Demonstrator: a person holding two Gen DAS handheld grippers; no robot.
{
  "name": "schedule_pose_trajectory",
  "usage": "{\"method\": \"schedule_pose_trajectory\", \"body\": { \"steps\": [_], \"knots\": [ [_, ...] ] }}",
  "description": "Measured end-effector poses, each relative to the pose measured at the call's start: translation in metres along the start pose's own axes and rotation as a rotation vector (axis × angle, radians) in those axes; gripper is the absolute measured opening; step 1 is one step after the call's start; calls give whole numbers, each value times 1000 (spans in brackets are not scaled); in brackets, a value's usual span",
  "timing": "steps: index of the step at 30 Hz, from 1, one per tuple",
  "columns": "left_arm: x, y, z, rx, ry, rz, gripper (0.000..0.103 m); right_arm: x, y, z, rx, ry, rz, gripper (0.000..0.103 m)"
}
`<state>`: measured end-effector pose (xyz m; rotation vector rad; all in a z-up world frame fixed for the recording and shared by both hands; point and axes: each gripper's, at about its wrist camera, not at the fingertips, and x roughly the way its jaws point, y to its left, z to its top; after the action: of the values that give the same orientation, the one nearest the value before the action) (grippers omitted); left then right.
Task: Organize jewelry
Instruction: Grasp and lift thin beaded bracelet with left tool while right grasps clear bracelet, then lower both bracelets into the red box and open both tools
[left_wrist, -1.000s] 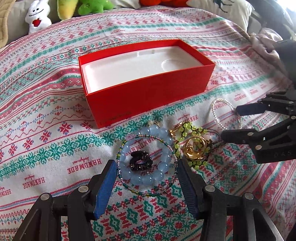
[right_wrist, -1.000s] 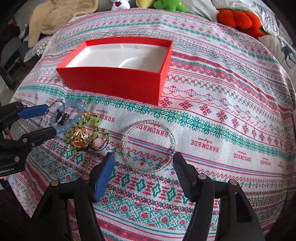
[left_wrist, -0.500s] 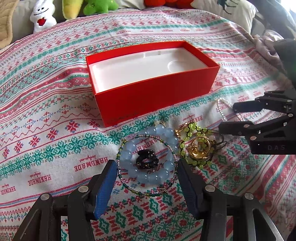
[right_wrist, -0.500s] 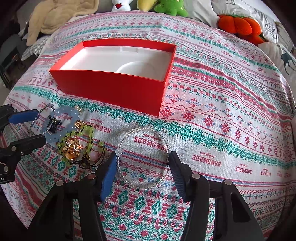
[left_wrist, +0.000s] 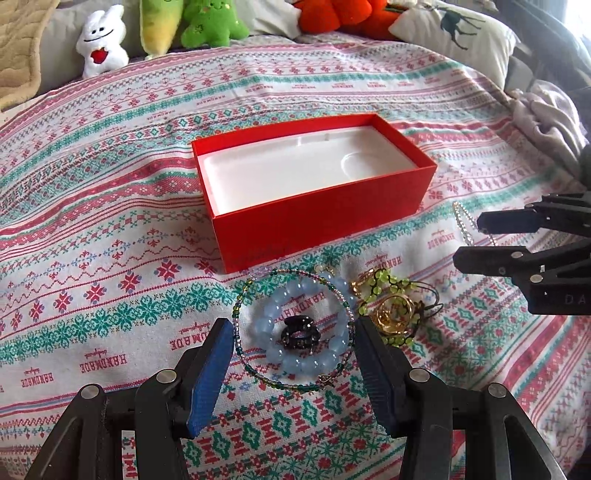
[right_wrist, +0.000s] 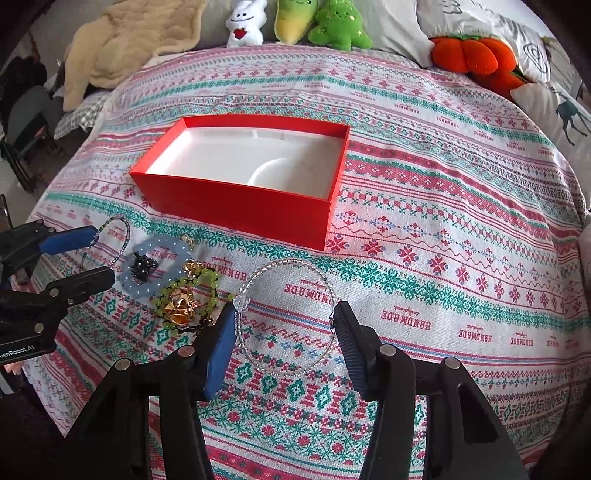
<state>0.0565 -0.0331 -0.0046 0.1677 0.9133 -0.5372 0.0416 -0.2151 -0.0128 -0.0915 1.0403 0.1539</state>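
Note:
An open red box (left_wrist: 321, 221) with a white insert stands on the patterned cloth. My left gripper (left_wrist: 291, 323) brackets a thin green-beaded bracelet (left_wrist: 240, 306), whose rim touches both blue pads. Inside that ring lie a pale blue bead bracelet (left_wrist: 269, 317) and a black sparkly clip (left_wrist: 299, 332). To their right sits a tangle of a lime bead bracelet and gold pieces (left_wrist: 395, 314). My right gripper (right_wrist: 285, 308) is closing, and a clear bead bracelet (right_wrist: 284, 261) between its jaws touches both pads. The same gripper (left_wrist: 468, 242) shows at the right of the left wrist view.
Plush toys (right_wrist: 321, 26) and pillows (right_wrist: 532, 48) line the far edge of the bed. A beige blanket (right_wrist: 122, 44) lies at the back left. The cloth (right_wrist: 461, 221) stretches bare to the right of the box.
The right jaws narrowed onto the clear bracelet and the right gripper rose, so the box looks farther away. The left gripper kept its width around the thin bracelet.

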Motion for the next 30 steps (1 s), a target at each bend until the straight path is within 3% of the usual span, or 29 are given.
{"method": "schedule_pose_trajectory", "body": {
  "steps": [17,30],
  "knots": [
    [-10,1,32,-30,-82,13,57,-36,10,32,2,-107,47,56],
    [26,6,64,-33,-109,-6,57,-16,6,71,-12,-147,120,56]
  ]
}}
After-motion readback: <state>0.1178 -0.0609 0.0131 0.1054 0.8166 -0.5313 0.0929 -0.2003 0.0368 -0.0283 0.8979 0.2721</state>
